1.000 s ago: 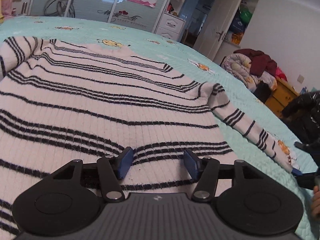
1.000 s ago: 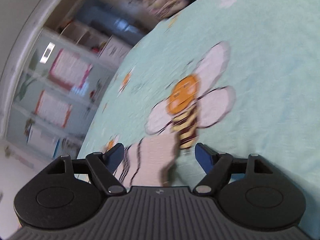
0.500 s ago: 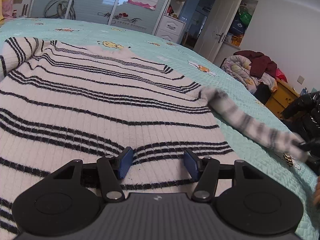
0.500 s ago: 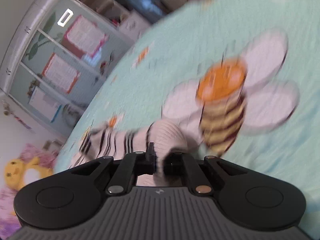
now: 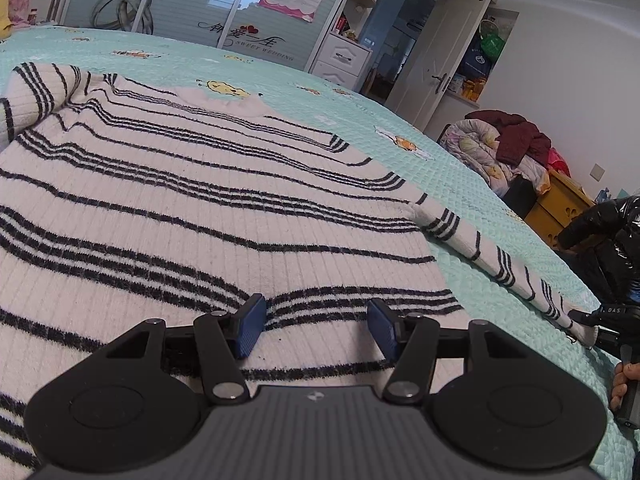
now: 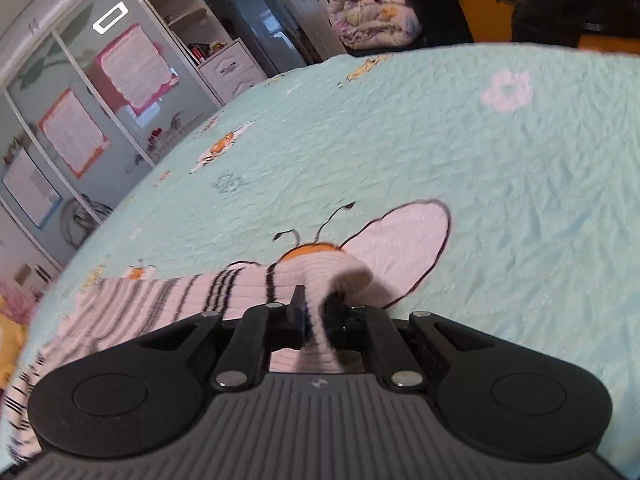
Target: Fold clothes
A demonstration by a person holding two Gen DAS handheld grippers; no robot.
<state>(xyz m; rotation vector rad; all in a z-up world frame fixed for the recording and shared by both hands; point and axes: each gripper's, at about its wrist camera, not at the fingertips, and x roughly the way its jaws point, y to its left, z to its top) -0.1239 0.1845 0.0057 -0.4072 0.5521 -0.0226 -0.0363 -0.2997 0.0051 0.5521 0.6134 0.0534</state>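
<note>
Right gripper (image 6: 316, 312): jaws were seen nearly shut, pinched on the cuff (image 6: 320, 280) of the striped sweater's right sleeve (image 5: 492, 256); they had just been closing, with the cuff fabric between them. Only a thin edge of knit appeared to be caught, bunched over the pads. The sleeve was stretched out from the sweater body toward the bed edge, lifted slightly off the bedspread (image 6: 500, 168).

Left gripper (image 5: 316, 328): jaws were held about half open, nothing gripped; pads (image 5: 250, 328) were hovering over or resting on the hem area of the sweater (image 5: 200, 208), contact could not be told. The sweater was laid flat across the bed, the other sleeve bunched at far left.

Risks judged:
- Cuff could be slipped from the shallow pinch if the sleeve is pulled fast; ribbed knit is stretchy.
- The body could be dragged or wrinkled when the sleeve is carried across, since it was not clearly pinned by the left gripper.
- The fold line could be skewed if the sleeve is twisted.
</note>
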